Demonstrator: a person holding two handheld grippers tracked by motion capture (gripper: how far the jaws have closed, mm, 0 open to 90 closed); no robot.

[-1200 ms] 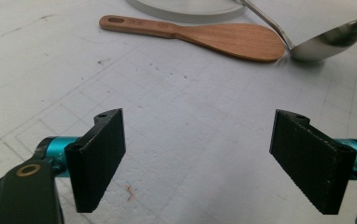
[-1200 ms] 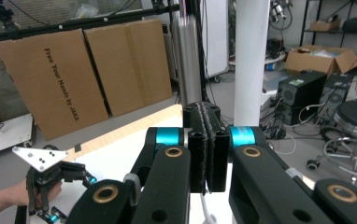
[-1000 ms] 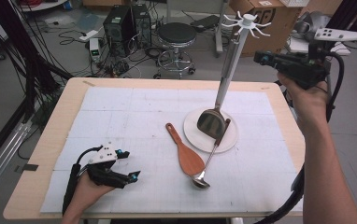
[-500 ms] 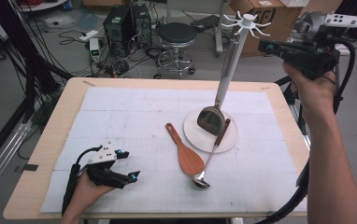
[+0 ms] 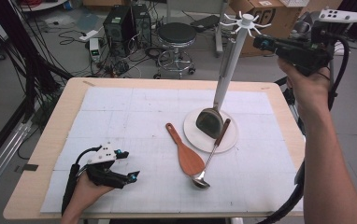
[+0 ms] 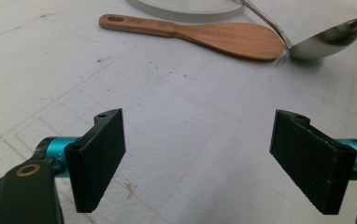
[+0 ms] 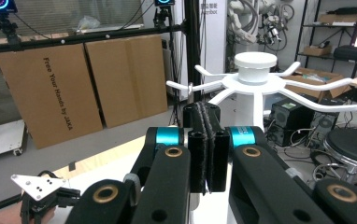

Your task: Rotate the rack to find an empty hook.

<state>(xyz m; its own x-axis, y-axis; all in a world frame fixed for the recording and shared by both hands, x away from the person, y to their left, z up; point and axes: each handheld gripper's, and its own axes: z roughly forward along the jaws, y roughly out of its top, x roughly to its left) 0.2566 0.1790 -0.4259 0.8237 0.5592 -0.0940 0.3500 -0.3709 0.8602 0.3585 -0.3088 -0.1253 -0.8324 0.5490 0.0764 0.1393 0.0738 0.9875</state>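
High view, white hook-topped rack (image 5: 229,60), upright

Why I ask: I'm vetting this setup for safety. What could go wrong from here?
1. The shut right tongs are raised close to the rack's hook arms. A bump there could rock the tall stand.
2. The ladle leans its handle on the stand's round base, so a jolt might make it slide off.
3. The wooden paddle lies right beside the ladle. The open left tongs, reaching for one, might nudge the other.
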